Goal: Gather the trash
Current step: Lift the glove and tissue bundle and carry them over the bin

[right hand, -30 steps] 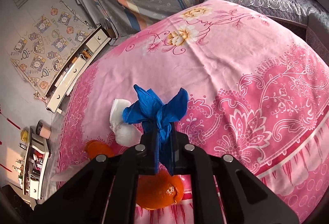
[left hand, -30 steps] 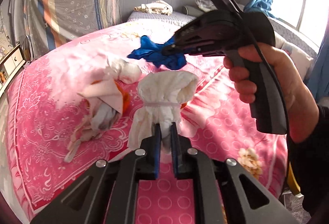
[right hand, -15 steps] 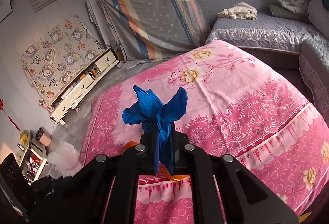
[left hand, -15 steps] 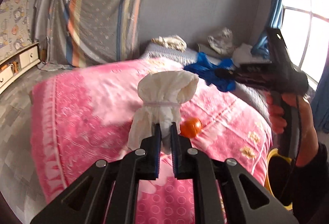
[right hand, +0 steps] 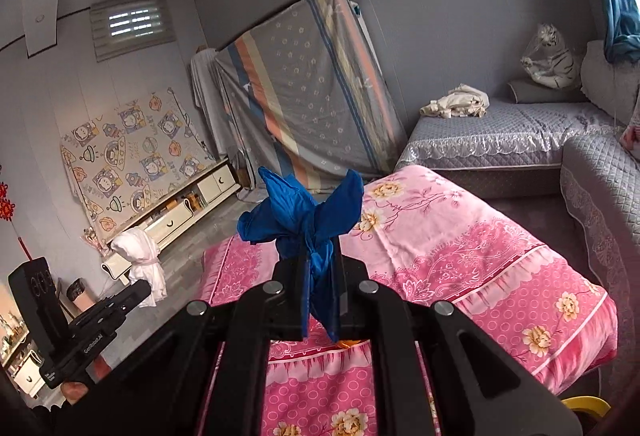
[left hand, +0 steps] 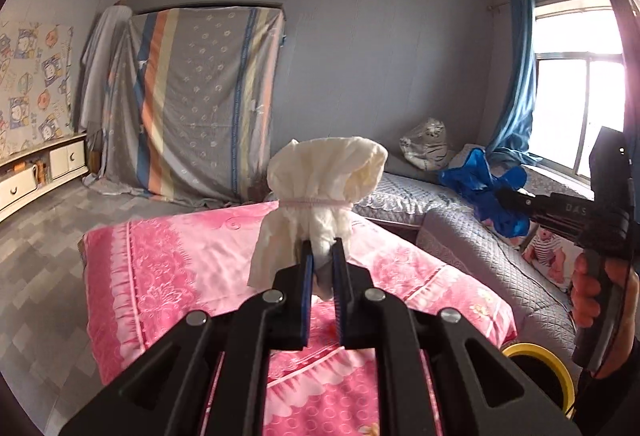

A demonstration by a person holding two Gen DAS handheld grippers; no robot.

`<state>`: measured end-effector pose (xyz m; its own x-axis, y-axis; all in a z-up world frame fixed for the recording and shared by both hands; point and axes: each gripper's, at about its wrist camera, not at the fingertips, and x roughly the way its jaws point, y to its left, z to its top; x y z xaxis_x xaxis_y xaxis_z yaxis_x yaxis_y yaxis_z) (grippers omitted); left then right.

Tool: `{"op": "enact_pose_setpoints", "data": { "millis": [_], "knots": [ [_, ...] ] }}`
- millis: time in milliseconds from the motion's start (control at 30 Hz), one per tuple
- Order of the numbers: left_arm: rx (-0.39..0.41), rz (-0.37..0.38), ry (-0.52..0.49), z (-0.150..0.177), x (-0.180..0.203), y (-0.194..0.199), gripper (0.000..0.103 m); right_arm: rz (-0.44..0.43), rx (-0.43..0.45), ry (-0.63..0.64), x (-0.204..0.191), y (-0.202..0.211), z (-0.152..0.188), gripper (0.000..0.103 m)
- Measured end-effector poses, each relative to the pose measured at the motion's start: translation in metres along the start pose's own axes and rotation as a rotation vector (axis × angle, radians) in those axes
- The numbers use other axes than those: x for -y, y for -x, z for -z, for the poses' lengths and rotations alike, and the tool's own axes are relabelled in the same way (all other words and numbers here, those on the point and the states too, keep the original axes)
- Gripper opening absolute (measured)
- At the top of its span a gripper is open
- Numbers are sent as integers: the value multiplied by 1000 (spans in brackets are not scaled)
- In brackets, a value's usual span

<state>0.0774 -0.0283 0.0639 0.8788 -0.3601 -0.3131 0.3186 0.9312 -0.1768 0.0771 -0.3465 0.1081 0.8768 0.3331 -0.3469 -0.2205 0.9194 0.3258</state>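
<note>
**Both grippers hold trash above the pink bed**

A bed with a pink floral cover [left hand: 168, 268] fills the middle of the room, with a grey quilted sofa [right hand: 516, 140] along the far wall and a striped sheet [left hand: 200, 100] draped over something tall behind it. A yellow-rimmed bin [left hand: 540, 356] sits low at the right edge of the left wrist view, beside the bed.

The left gripper [left hand: 320, 256] has its fingers closed tight on the lower end of a white tissue bundle [left hand: 324, 176] tied with a pink band, held up in the air over the bed.

The right gripper [right hand: 320, 268], gripped by a hand [left hand: 596, 300], has its fingers pinched shut on a crumpled blue glove [right hand: 300, 216], also raised clear of the cover. A sliver of orange peel [right hand: 348, 342] shows just under those fingers.
</note>
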Motion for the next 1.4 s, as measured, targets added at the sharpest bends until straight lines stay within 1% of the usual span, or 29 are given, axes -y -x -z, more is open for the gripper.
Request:
{"op": "enact_pose_setpoints", "data": {
  "millis": [100,233,367,433,500,633,667,800,933,1033,1100,1200,1400],
  "knots": [
    [6,44,-25,-2,21,1,8,52,52,6,6,34,3,7],
    [9,114,-55,-3,53,1,8,105,91,-7,15,73,13,7],
    [3,191,-82,-2,88,0,8,183,145,-10,25,112,27,7],
    [-4,229,-96,0,103,-2,8,208,159,-22,31,127,35,7],
    [-8,264,-115,4,120,-4,9,257,175,-27,37,142,43,7],
    [-25,334,-151,13,153,-9,9,331,199,-60,53,167,61,7],
    [-34,357,-159,16,162,-11,9,361,208,-73,58,174,67,7],
    [-93,430,-194,34,198,-25,9,463,225,-108,78,193,90,7],
    [-164,492,-221,57,227,-39,9,545,213,-162,103,206,118,7],
    [-206,510,-245,74,243,-50,9,608,192,-209,124,209,141,7],
    [-240,522,-258,83,253,-58,9,623,177,-245,137,208,154,7],
    [-270,520,-288,98,267,-68,9,669,150,-293,154,207,175,7],
    [-364,522,-325,128,285,-91,9,684,80,-406,186,197,214,7]
  ]
}}
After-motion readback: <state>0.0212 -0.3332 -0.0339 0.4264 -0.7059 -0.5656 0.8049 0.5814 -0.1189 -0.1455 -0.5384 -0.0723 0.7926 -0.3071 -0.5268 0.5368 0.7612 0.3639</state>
